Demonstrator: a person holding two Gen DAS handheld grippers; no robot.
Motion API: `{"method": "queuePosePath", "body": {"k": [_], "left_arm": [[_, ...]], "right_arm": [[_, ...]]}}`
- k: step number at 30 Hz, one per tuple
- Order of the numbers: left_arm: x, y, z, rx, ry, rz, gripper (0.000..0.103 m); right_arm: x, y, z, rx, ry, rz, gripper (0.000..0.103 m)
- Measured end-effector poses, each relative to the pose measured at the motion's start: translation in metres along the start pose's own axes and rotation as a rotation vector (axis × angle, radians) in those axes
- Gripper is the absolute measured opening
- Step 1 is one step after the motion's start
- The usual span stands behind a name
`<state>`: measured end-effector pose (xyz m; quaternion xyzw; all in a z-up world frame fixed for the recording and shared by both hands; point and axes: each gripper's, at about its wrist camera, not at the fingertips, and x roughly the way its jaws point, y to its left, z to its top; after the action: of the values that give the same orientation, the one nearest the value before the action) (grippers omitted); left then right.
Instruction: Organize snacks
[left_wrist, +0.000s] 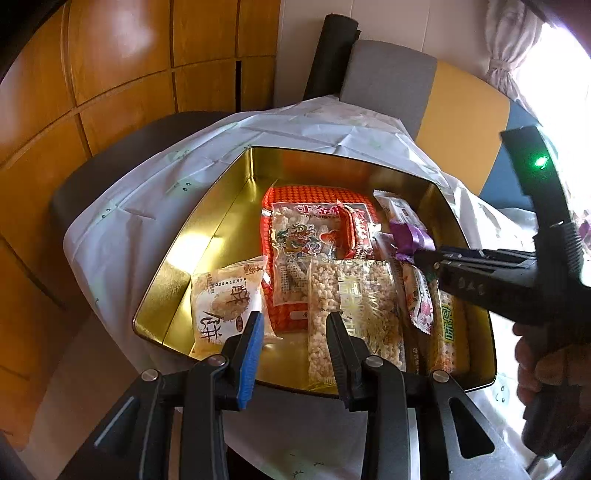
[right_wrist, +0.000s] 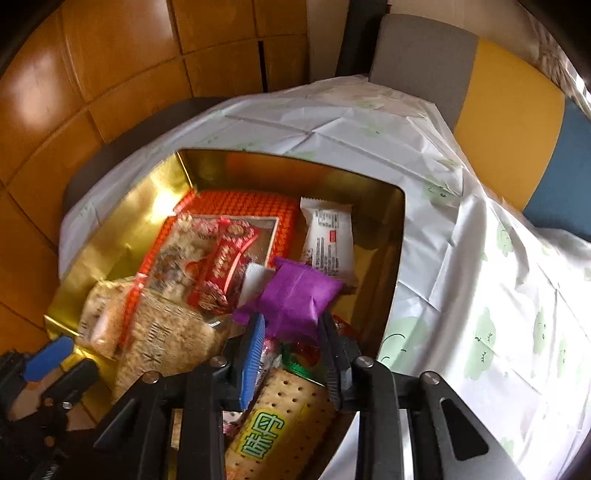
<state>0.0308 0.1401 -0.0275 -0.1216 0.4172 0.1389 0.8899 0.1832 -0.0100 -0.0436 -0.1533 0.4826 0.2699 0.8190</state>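
Observation:
An open gold tin (left_wrist: 229, 206) (right_wrist: 391, 236) holds several snacks: a large red bag (left_wrist: 295, 229), a clear puffed-rice pack (left_wrist: 354, 306), a white cake packet (left_wrist: 225, 306), a small red packet (right_wrist: 221, 266), a white packet (right_wrist: 327, 236) and a green-lettered cracker pack (right_wrist: 280, 424). My right gripper (right_wrist: 291, 325) (left_wrist: 419, 256) is shut on a purple packet (right_wrist: 295, 291) (left_wrist: 410, 236) over the tin's right side. My left gripper (left_wrist: 295, 325) (right_wrist: 61, 369) hovers over the tin's near edge, open, with nothing between its fingers.
The tin rests on a white tablecloth (right_wrist: 480, 280) with green prints. A grey, yellow and blue chair (left_wrist: 454, 107) stands behind the table. Wooden cabinet panels (left_wrist: 110, 74) fill the left. A person's hand (left_wrist: 535, 369) grips the right tool.

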Motion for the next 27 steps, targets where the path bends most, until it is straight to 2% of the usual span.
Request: {"method": "queuePosePath", "body": {"k": [6, 13, 22, 27], "left_arm": [[0.000, -0.002, -0.001, 0.007, 0.002, 0.001, 0.035], [-0.004, -0.008, -0.003, 0.019, -0.009, 0.006, 0.035], [-0.019, -0.020, -0.008, 0.043, -0.070, 0.028, 0.037], [-0.033, -0.030, -0.013, 0.057, -0.120, 0.031, 0.047]], "right_arm": [[0.000, -0.002, -0.004, 0.023, 0.000, 0.010, 0.030], [-0.027, -0.004, -0.020, 0.081, -0.061, 0.021, 0.031], [-0.062, -0.010, -0.060, 0.170, -0.139, -0.085, 0.032], [-0.077, -0.017, -0.085, 0.240, -0.164, -0.129, 0.033]]}}
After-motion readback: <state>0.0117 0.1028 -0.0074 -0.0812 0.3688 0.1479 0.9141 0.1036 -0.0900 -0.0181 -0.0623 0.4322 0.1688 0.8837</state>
